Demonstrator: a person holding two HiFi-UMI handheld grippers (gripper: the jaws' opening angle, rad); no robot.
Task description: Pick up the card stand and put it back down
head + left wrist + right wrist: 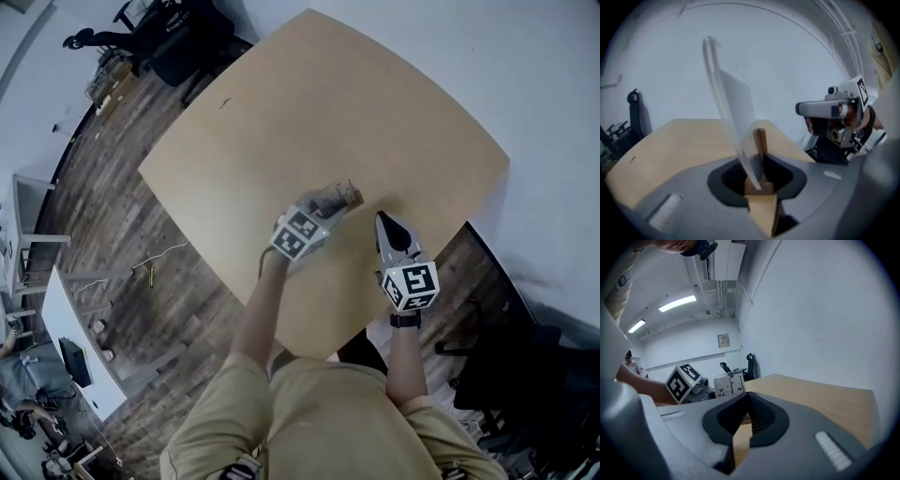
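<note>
Two jaws of the left gripper (758, 187) are pressing on the wooden foot of the card stand (760, 140), low in the frame's middle, probably because the foot is its one solid part to grip. Its clear panel (733, 103) is rising toward the upper left, leaning, free of the pads. Whether the foot is resting on the table (309, 112) or hanging just off it, I cannot tell. Right of centre in the head view, the right gripper (382, 221) is hovering just beside the stand, jaws closed on nothing, likely standing clear of a one-handed lift.
</note>
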